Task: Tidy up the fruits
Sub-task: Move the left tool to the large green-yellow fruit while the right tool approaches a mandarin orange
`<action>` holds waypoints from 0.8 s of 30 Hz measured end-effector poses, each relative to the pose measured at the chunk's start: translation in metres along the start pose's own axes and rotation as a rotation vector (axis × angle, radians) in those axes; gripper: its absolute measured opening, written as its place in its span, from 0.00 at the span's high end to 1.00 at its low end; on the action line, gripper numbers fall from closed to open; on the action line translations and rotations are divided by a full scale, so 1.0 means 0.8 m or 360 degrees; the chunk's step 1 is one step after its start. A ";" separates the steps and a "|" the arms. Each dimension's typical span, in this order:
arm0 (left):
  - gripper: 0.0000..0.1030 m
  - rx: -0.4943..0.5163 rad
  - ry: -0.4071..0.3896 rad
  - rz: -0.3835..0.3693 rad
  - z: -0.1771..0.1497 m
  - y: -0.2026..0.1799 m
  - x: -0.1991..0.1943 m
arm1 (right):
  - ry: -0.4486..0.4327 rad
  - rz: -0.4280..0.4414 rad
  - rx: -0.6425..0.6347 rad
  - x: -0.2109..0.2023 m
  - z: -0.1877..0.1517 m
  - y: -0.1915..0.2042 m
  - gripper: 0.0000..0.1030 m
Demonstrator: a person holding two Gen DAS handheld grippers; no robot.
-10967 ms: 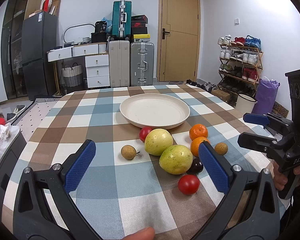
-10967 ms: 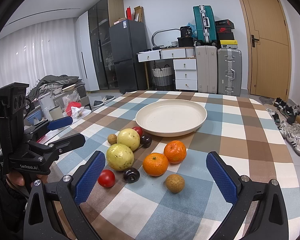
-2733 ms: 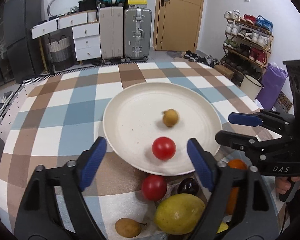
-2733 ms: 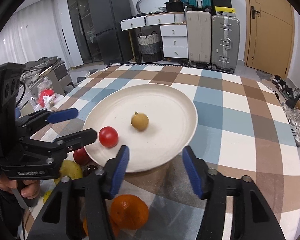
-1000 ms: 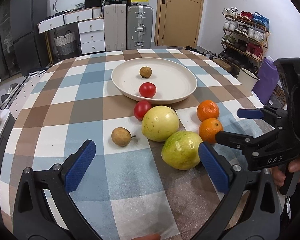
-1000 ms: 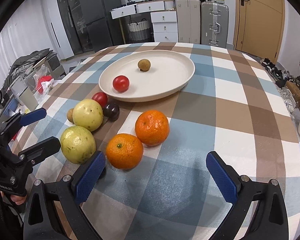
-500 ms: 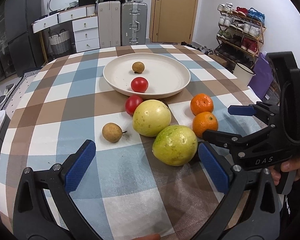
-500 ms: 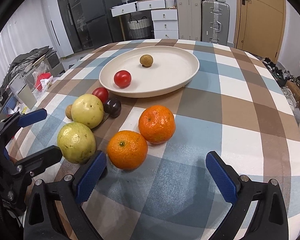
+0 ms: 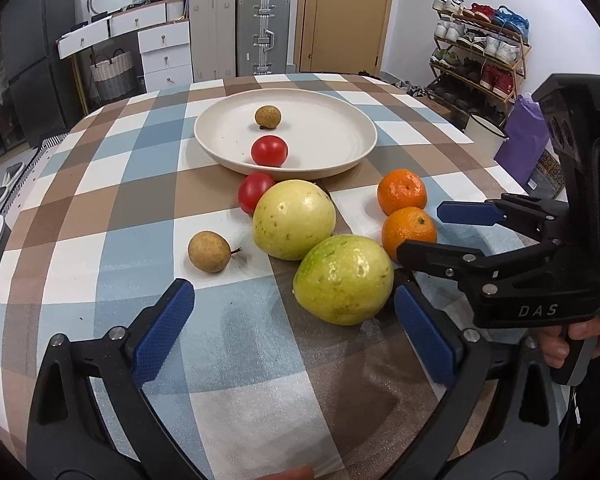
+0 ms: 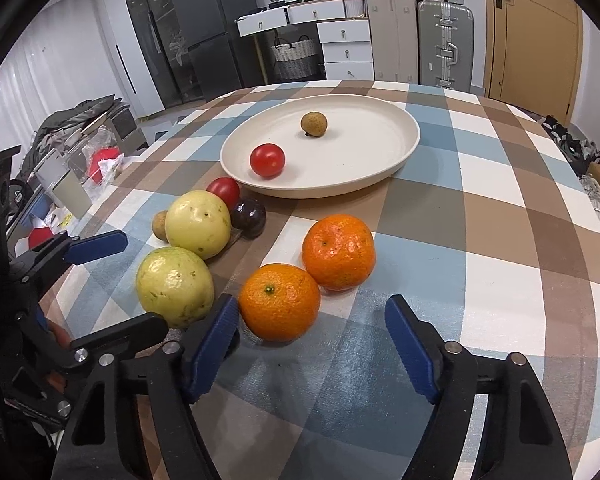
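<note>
The checked tabletop point(image 9: 100, 208) carried a plate point(image 9: 340, 128) holding a tomato point(image 9: 269, 151) and longan point(image 9: 267, 116). Both tools, left point(image 9: 292, 334) and right point(image 10: 312, 344), gaped wide, empty, near guavas point(image 9: 342, 279) and oranges point(image 10: 279, 301) off the plate

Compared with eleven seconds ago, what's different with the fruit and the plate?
A red tomato and a small brown fruit left the table and now sit on the plate. Both grippers have backed off, open and empty, toward the remaining fruit. The oranges, yellow-green fruits and the rest stayed put.
</note>
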State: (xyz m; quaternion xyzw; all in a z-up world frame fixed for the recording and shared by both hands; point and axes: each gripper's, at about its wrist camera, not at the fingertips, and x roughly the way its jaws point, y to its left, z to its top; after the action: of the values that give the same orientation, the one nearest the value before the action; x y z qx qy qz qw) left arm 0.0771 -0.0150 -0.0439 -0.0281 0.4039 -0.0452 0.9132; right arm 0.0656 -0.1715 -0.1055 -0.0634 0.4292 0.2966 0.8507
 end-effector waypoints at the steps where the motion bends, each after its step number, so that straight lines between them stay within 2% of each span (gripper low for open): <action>1: 0.08 -0.0004 0.0012 -0.0015 0.000 0.001 0.002 | 0.0000 0.0008 -0.0002 -0.001 -0.001 0.001 0.28; 3: 0.12 -0.0010 0.0028 -0.0044 -0.001 0.001 0.005 | 0.0004 0.0043 -0.0001 -0.001 -0.001 0.001 0.33; 10: 0.34 0.0020 0.0050 -0.0143 -0.004 -0.006 0.009 | 0.0008 0.0099 -0.0029 -0.005 -0.002 0.006 0.50; 14: 0.41 0.0034 0.0057 -0.0173 -0.004 -0.010 0.009 | 0.0011 0.0135 -0.0018 -0.006 -0.003 0.003 0.54; 18: 0.52 0.0042 0.0051 -0.0222 -0.006 -0.013 0.007 | 0.0011 0.0152 -0.0022 -0.006 -0.003 0.004 0.56; 24: 0.53 0.0041 0.0049 -0.0229 -0.006 -0.015 0.006 | 0.0010 0.0155 -0.0040 -0.007 -0.003 0.007 0.59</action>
State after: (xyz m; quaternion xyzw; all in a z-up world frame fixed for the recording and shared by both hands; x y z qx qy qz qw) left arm 0.0759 -0.0277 -0.0498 -0.0447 0.4144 -0.1164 0.9015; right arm 0.0582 -0.1708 -0.1019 -0.0540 0.4307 0.3429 0.8330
